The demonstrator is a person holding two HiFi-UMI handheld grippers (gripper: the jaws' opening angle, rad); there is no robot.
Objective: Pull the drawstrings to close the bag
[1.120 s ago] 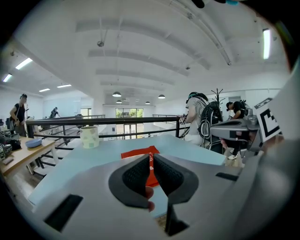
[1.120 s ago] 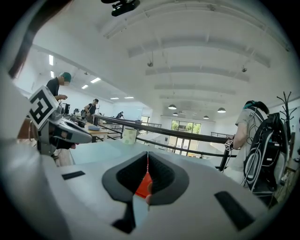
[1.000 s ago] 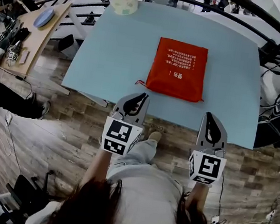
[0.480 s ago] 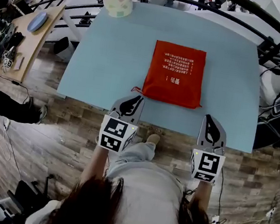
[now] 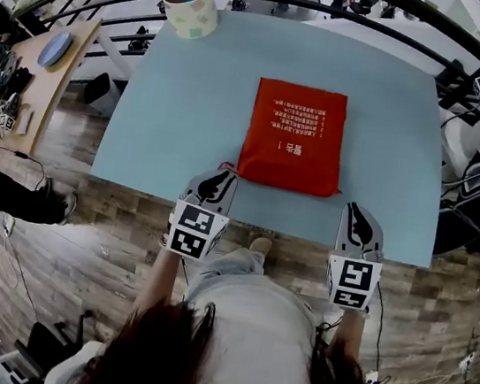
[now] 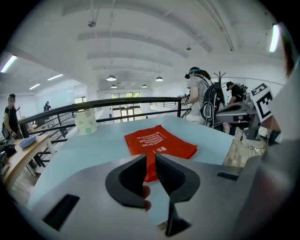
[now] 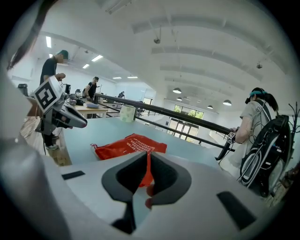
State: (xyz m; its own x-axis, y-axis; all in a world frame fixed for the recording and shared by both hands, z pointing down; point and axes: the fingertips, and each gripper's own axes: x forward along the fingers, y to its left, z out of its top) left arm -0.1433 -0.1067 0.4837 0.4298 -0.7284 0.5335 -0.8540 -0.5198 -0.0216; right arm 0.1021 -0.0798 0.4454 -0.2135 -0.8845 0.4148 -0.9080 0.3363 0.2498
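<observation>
**Just short of the bag, both tongs empty**

Nearest us, the left gripper (image 5: 217,178) and right gripper (image 5: 355,213) hang over the table's (image 5: 162,112) near edge. The head view shows only their backs. The left gripper view shows its jaws opening on a thin gap with nothing between them. The right gripper view shows that pair pressed together, empty. Beyond lies the red bag (image 5: 293,136), flat, its drawstring loop (image 7: 95,146) clearest in the right gripper view. Farthest, a patterned cup (image 5: 190,7) stands near the railing (image 5: 356,10).

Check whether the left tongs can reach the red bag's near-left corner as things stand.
Probably yes: the left tongs, jaws opening and empty, sit just short of the red bag; only bare table between.
</observation>
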